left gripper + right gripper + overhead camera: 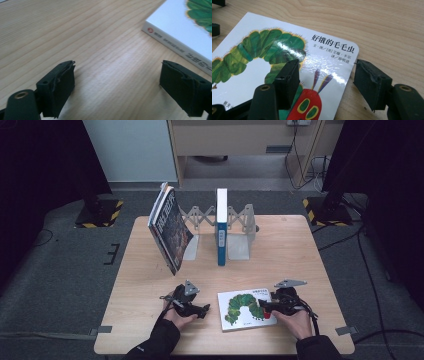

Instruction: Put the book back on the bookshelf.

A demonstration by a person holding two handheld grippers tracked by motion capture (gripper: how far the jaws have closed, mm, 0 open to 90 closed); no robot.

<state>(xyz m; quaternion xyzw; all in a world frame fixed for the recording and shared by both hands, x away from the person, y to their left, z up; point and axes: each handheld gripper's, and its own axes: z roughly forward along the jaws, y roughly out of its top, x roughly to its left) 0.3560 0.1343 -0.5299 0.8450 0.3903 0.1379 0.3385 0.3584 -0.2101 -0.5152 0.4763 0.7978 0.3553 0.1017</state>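
We wear dark sleeves point(159, 342) at the frame's bottom; each black gripper point(192, 309) carries a grey three-cornered plate point(190, 287), brass-ringed screw holes point(21, 95) and worn black pads point(372, 83).

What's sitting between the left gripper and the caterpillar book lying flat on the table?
Nothing visible. In the left gripper view, bare wood lies between the left gripper, jaws open, and the spine edge of the caterpillar book. The right gripper is already at the book's opposite edge, one jaw over the cover.
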